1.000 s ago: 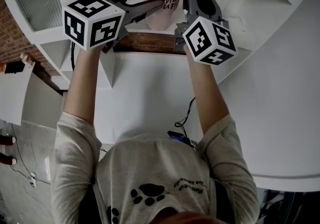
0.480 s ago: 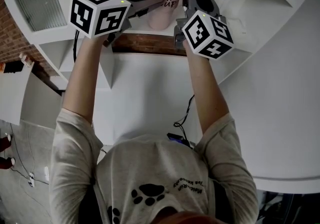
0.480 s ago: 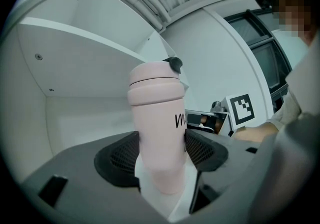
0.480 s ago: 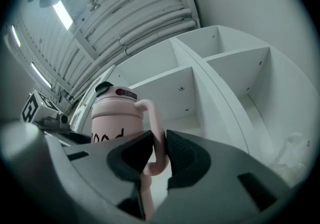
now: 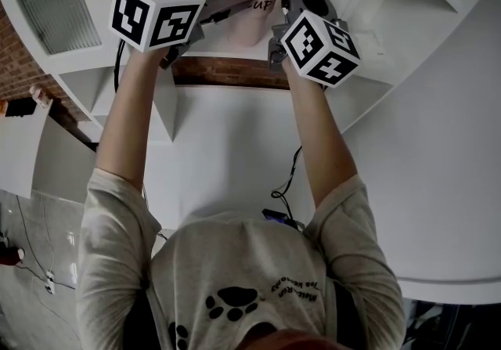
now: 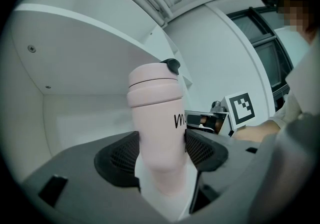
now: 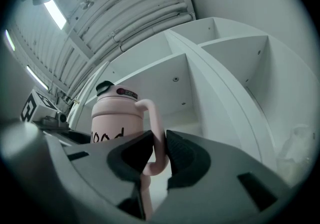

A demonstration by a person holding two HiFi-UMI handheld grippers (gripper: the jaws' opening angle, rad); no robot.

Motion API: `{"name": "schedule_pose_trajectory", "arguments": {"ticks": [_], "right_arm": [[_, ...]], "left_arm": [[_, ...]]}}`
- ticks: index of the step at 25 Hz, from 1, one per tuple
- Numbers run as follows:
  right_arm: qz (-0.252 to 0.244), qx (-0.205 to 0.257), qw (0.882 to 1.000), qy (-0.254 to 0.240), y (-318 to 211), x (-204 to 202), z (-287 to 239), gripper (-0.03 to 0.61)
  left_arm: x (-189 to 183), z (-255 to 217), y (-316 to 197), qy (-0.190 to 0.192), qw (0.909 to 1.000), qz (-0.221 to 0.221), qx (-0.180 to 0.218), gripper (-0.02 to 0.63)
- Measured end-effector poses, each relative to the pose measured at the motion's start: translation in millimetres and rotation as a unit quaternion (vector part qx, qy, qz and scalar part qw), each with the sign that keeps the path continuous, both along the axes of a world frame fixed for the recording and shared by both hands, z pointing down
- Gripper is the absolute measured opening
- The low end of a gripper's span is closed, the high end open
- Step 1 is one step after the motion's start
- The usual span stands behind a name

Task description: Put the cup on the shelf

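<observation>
Nearest, raised both arms with a tool in each hand. Closed the left tool [image 6: 160,155] level on the lower body of the pink tumbler [image 6: 155,102], dark pads pressed against both sides. Pinched the right tool [image 7: 159,160], tilted upward, tight on the looped handle [image 7: 156,138].

Held the tumbler upright between them, at the front edge of an open compartment of the white shelf unit [image 6: 70,57]. Could not tell contact between base and board, hidden behind the jaws.

Judged this as the placing step, close to done. Best handled by:
- keeping both grips firm and the tumbler plumb;
- carrying it well inside the front edge, clear of the compartment's side walls;
- lowering to a flat seat on the board before easing either grip;
- probably letting go of the handle first and the body last, against a tip from the tall, lidded top;
- drawing the jaws straight back rather than sideways.

Counted:
- two tools, each with one marker cube [image 5: 153,12] [image 5: 317,47];
- one tumbler, with one handle, one lid [image 6: 152,80] and one dark cap [image 6: 171,65];
- farthest, one shelf unit, with several compartments in view.
</observation>
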State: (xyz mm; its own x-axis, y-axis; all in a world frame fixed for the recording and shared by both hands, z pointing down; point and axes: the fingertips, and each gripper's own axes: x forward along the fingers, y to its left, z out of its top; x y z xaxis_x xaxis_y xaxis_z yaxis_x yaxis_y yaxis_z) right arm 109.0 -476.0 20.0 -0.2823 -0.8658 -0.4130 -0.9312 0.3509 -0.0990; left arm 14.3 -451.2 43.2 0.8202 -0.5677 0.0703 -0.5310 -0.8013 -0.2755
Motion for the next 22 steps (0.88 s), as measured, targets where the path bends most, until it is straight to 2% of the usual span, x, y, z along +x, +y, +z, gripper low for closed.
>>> {"name": "schedule_pose_trajectory", "arguments": {"ticks": [22], "right_arm": [[0.011,-0.03,0.999,0.023,-28.9,2.8,6.7,0.081]], "left_arm": [[1.1,-0.3,-23.7,0.05,0.9982,0.015,-0.029,0.298]]}}
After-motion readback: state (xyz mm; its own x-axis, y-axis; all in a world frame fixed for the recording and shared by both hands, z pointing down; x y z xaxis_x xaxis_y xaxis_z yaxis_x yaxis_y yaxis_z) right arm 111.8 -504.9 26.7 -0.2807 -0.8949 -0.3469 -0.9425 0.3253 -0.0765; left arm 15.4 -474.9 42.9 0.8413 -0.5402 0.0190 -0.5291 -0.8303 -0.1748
